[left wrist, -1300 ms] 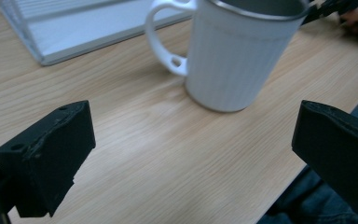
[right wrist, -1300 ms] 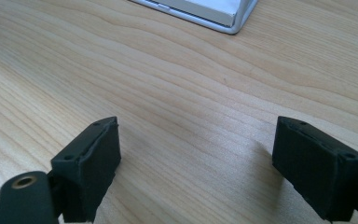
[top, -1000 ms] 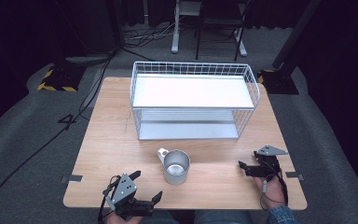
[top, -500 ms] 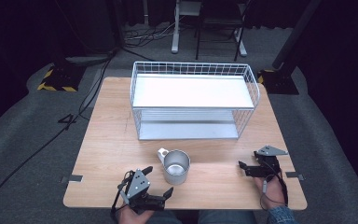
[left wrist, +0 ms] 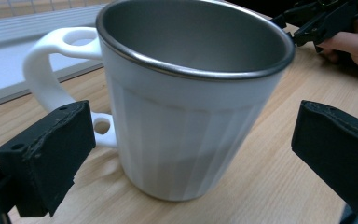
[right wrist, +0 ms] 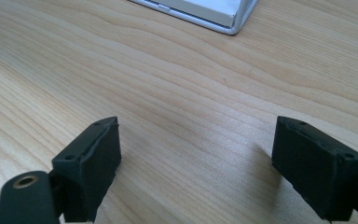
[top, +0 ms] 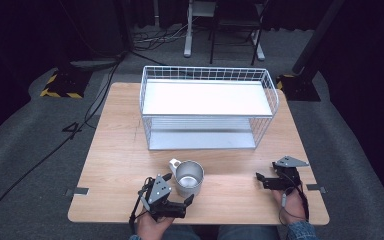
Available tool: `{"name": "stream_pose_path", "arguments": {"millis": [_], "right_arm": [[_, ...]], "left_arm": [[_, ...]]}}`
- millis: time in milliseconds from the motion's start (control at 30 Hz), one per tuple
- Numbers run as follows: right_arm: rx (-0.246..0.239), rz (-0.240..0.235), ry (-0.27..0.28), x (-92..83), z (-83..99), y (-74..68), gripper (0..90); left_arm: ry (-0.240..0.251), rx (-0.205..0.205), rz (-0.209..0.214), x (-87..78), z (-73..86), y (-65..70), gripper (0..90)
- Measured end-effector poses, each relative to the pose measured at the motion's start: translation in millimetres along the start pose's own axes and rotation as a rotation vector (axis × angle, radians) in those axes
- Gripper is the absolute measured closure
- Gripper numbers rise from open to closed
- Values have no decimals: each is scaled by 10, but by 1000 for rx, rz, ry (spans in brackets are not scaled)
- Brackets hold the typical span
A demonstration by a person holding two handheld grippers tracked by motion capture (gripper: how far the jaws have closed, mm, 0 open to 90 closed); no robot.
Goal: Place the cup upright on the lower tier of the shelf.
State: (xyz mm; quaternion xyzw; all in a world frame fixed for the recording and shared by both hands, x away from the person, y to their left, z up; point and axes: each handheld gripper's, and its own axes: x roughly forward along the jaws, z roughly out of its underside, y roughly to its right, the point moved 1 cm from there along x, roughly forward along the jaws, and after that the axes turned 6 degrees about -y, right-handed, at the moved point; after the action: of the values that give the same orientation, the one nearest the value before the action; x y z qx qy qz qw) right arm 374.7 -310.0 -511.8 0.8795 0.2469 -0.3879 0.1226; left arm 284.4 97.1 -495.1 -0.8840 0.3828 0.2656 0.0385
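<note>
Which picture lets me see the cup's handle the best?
The left gripper view. The mug is close up there, and its white looped handle sticks out clearly to one side. In the high view the mug is small and its handle is just a tiny white bump. The right gripper view shows the wooden table.

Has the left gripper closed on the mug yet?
No, the left gripper stands open, a gap showing between each jaw and the mug.

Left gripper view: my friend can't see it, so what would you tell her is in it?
A white mug with a shiny metal inside stands upright on a wooden table, between the open jaws of the left hand-held gripper. Its handle points left, and the jaws do not touch it.
</note>
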Motion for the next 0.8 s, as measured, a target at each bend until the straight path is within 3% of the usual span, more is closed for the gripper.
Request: {"name": "stream_pose_path", "arguments": {"millis": [233,600,800], "right_arm": [[2,-4,-1,-2,2,4,164],[10,1,2,-4,5,9,172],[12,4,3,-6,7,13,173]], "left_arm": [[-1,-19,-3,118,-42,-19,2],[-34,15,-28,337,-97,-21,16],[-54,19,-38,374,-117,-17,56]]}}
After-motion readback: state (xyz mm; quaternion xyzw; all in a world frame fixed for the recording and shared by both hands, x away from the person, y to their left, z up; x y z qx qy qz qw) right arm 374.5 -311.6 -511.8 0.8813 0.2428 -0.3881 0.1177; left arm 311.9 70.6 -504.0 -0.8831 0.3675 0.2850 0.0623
